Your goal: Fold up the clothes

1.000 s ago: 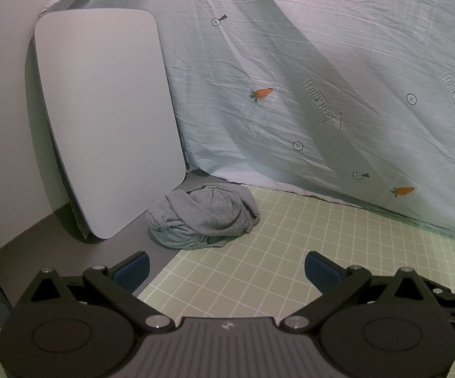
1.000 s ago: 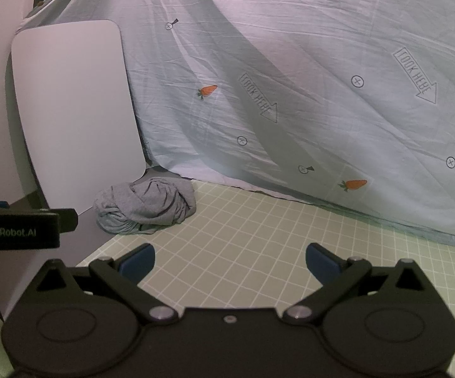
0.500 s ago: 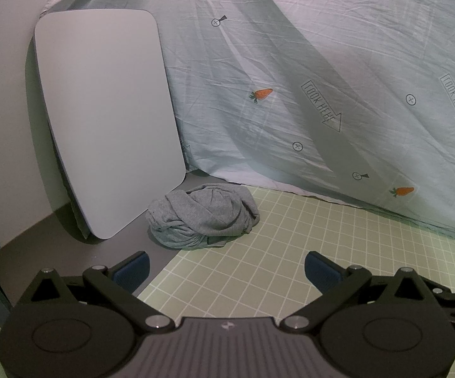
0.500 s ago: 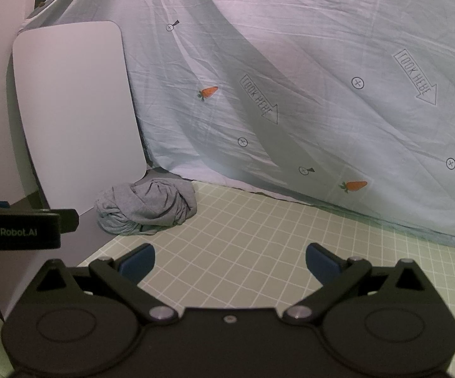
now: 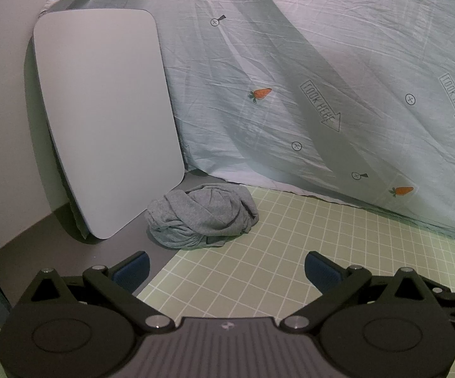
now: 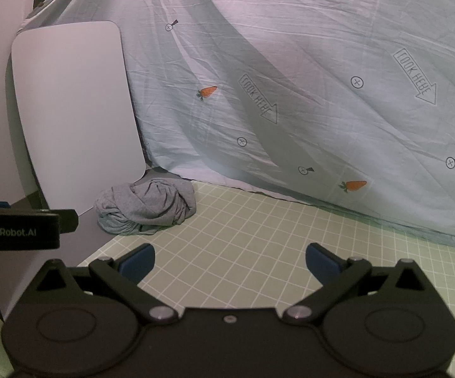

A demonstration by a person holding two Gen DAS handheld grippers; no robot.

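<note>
Ahead of both grippers, a crumpled grey garment lies at the green grid mat's far-left edge, beside a leaning white board. Left gripper and right gripper hover well short of it, jaws wide and empty.

Dim, soft-shadowed — fisheye-warped edges
</note>
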